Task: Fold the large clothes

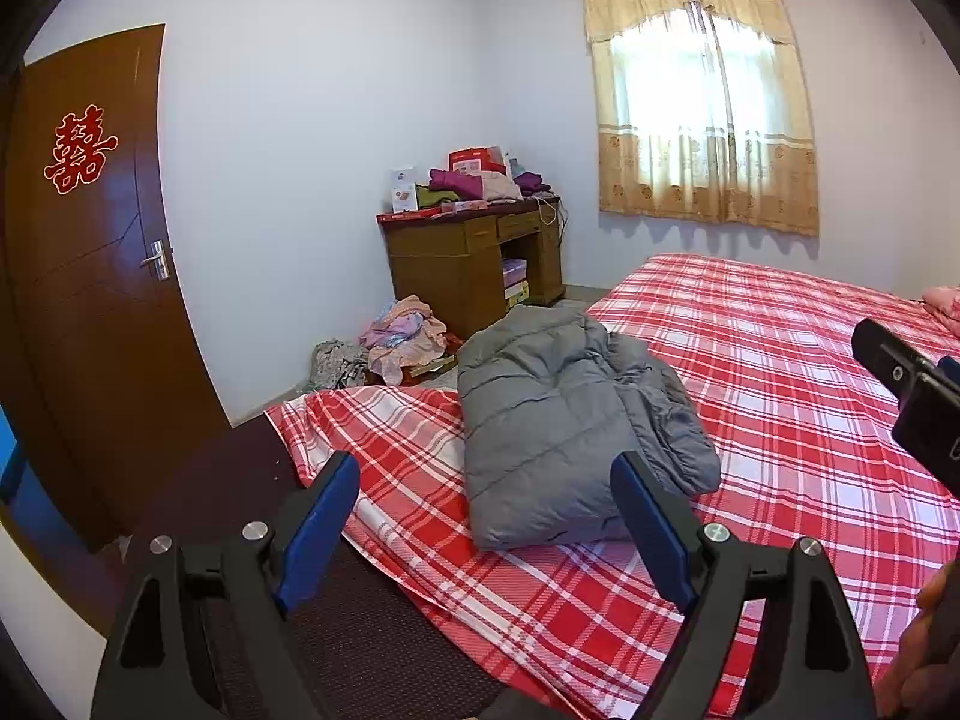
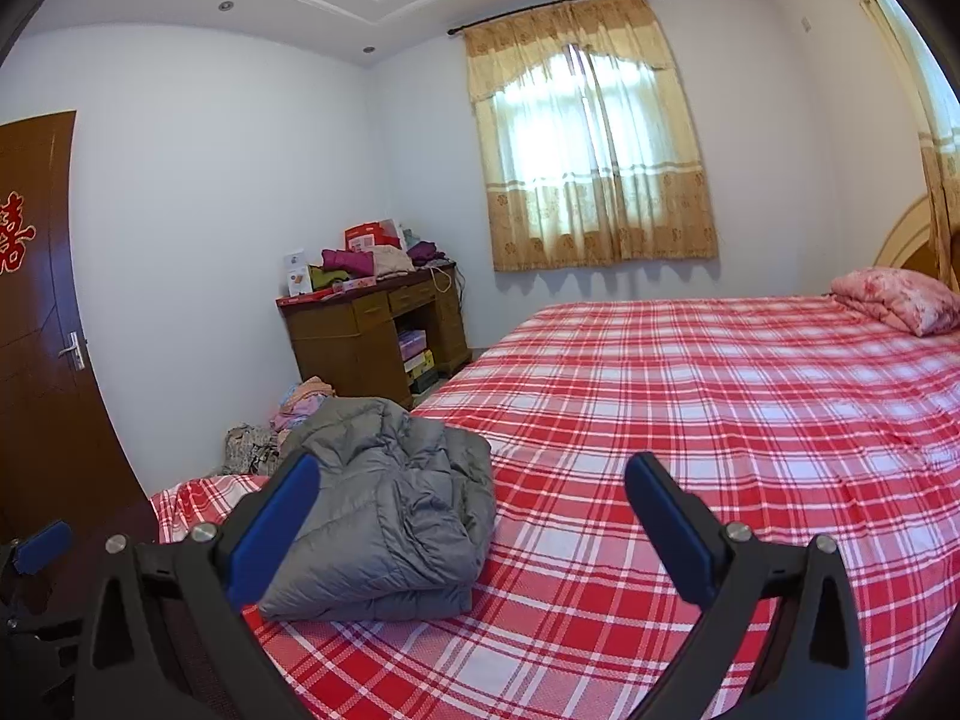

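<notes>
A grey quilted jacket [image 1: 558,420] lies folded into a thick bundle on the red plaid bed [image 1: 780,396], near the bed's corner. My left gripper [image 1: 486,474] hovers above and in front of it, open, with nothing between its blue pads. In the right wrist view the same jacket [image 2: 390,510] sits left of centre on the bed sheet [image 2: 720,420]. My right gripper [image 2: 474,480] is open and empty, raised over the sheet; its left finger overlaps the jacket's near edge in the picture. The right gripper's body [image 1: 918,402] shows at the left view's right edge.
A wooden desk [image 1: 474,264] piled with clothes and boxes stands against the far wall. Loose clothes [image 1: 402,336] lie on the floor beside it. A brown door [image 1: 90,276] is at the left, a curtained window [image 1: 702,114] behind the bed. A pink pillow [image 2: 900,300] rests by the headboard.
</notes>
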{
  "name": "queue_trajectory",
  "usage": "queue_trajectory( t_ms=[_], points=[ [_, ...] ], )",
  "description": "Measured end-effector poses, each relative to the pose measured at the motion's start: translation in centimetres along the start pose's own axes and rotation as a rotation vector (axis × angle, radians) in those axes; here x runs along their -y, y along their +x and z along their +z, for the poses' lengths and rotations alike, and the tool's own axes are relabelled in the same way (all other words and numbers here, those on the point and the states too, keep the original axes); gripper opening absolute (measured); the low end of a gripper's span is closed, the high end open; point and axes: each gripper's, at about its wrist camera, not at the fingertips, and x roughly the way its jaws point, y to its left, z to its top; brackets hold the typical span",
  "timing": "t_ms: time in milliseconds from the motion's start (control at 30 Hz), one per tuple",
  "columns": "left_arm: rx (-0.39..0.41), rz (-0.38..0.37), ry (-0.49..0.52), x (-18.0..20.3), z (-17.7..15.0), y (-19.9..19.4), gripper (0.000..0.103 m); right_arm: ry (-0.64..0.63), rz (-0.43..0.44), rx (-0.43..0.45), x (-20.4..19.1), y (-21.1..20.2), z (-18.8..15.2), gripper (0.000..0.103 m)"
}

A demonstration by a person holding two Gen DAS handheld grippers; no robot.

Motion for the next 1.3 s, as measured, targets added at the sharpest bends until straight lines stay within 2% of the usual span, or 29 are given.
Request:
queue_trajectory(
  t_ms=[333, 600, 1300],
  points=[
    [0.006, 0.020, 0.044, 1.2, -0.4, -0.3, 0.086, 0.014, -0.008, 0.009, 0.8, -1.0, -0.1, 0.103],
    [0.021, 0.018, 0.013, 1.0, 0.1, -0.6, 0.086, 0.023, -0.010, 0.006, 1.2, -0.8, 0.0, 0.103],
    [0.009, 0.012, 0.018, 1.1, 0.5, 0.0, 0.086, 0.035, -0.006, -0.003, 2.0, -0.6, 0.1, 0.103]
  ],
)
